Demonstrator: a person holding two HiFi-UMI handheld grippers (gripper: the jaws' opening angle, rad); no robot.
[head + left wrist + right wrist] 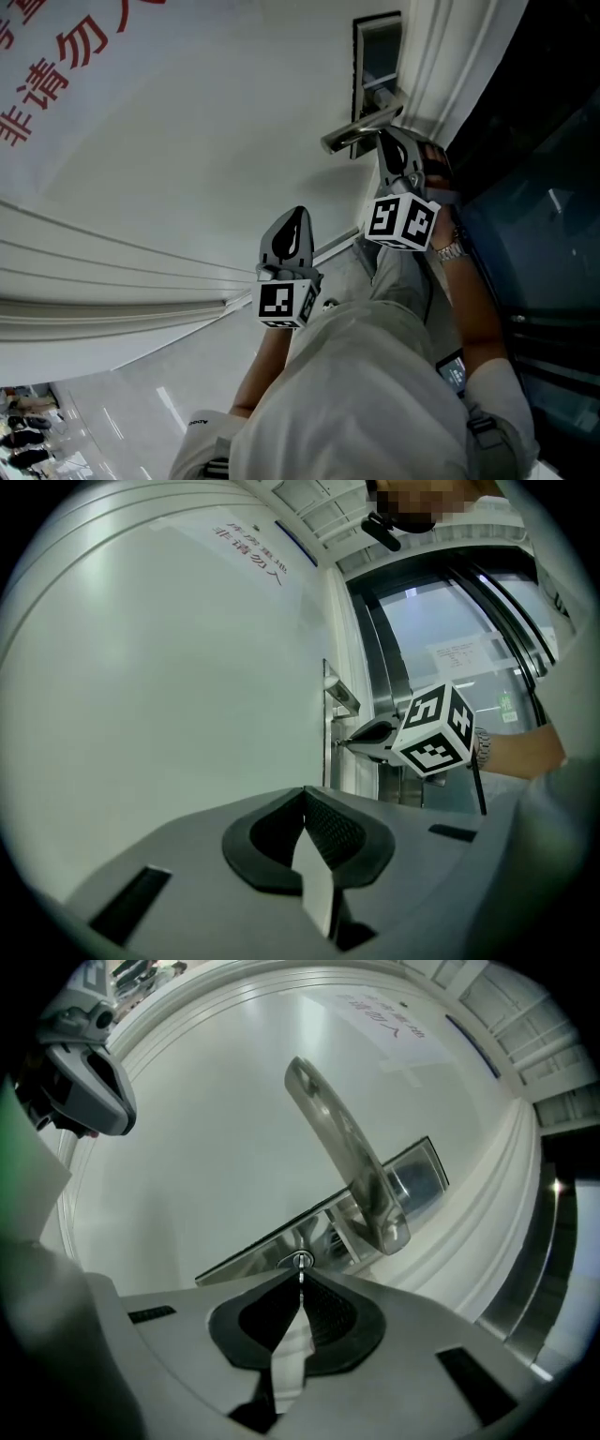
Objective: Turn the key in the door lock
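- My right gripper (300, 1277) has its jaws pinched nearly together on the key (300, 1267), which stands in the door lock (298, 1259) at the middle of the right gripper view, right at my tips
- The key's long axis runs straight on from the jaws into the door (187, 1129); as I judge it, the turn calls for a roll of my right wrist about that line, not a push or a pull
- The door handle (349, 1162) slants from beside the lock up to the upper middle of the frame, just above the key; I'd guess a roll could brush it
- My left gripper (305, 794) has its jaws together on nothing and sits at the middle of the head view, well apart from the lock; the right is plainly the nearer hand
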